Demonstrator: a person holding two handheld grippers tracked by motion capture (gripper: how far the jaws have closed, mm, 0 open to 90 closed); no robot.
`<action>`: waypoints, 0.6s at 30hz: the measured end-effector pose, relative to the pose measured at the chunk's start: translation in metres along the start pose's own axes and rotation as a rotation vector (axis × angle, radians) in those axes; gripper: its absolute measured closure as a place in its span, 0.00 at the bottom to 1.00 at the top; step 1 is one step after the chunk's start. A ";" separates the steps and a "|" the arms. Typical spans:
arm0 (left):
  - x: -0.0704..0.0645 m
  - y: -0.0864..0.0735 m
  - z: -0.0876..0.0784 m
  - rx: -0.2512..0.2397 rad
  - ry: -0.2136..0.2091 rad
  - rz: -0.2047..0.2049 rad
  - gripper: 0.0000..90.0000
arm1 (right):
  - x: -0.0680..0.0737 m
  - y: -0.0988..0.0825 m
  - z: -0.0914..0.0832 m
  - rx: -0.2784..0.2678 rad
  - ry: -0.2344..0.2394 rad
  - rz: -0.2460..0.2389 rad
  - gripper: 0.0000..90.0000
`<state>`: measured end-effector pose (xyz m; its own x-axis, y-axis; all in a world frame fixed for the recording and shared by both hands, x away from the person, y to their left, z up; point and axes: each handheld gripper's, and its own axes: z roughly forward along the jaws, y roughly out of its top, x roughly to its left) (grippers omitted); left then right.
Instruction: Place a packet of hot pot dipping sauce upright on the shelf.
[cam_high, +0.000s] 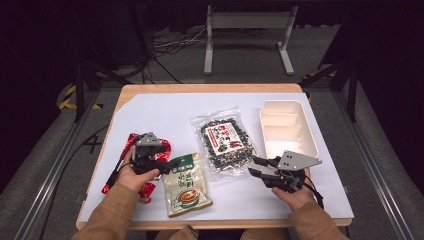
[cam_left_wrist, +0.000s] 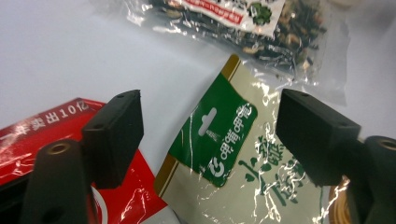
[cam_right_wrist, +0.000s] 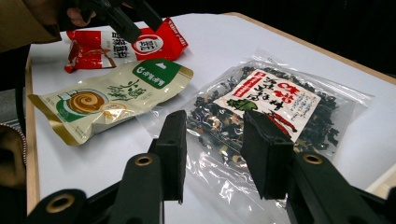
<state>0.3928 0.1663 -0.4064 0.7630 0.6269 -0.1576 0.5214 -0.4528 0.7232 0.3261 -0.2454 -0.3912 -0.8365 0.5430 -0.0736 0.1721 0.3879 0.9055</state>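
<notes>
Nearest the person, the left gripper (cam_high: 167, 164) hung over the top end of the cream pouch with a green header and a coffee-swirl picture (cam_high: 186, 184), which lay flat on the white-covered worktop (cam_high: 165, 112). In the left gripper view its jaws stood spread either side of the green header with the hang slot (cam_left_wrist: 219, 135), pinching nothing. Partly beneath that hand lay a red foil packet (cam_high: 146, 187), its edge overlapping the pouch's edge.

The right gripper (cam_high: 256, 166) waited at the near corner of a clear bag of dark dried pieces with a red-and-white label (cam_high: 226, 142). Its jaws were parted over the clear film (cam_right_wrist: 219, 179), and nothing was gripped.

To do this pickup well, the left jaws should probably come down squarely on the flat green header rather than the filled body, keeping clear of the red foil so only one pack lifts.

Farther back at the right stood an empty cream plastic tray with dividers (cam_high: 308, 127), seemingly where the packs belong.
</notes>
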 end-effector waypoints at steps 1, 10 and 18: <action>0.001 0.000 0.002 0.010 -0.013 0.000 0.22 | 0.000 0.000 0.001 0.004 0.001 -0.001 0.67; 0.007 0.000 0.015 0.049 -0.035 -0.010 0.21 | 0.001 -0.001 0.004 0.023 0.010 -0.003 0.68; 0.005 -0.001 0.029 0.109 -0.088 0.005 0.25 | 0.002 -0.002 0.007 0.052 -0.002 0.005 0.68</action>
<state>0.4071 0.1520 -0.4272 0.7937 0.5686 -0.2160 0.5524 -0.5253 0.6472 0.3283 -0.2398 -0.3963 -0.8346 0.5464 -0.0695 0.2035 0.4231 0.8829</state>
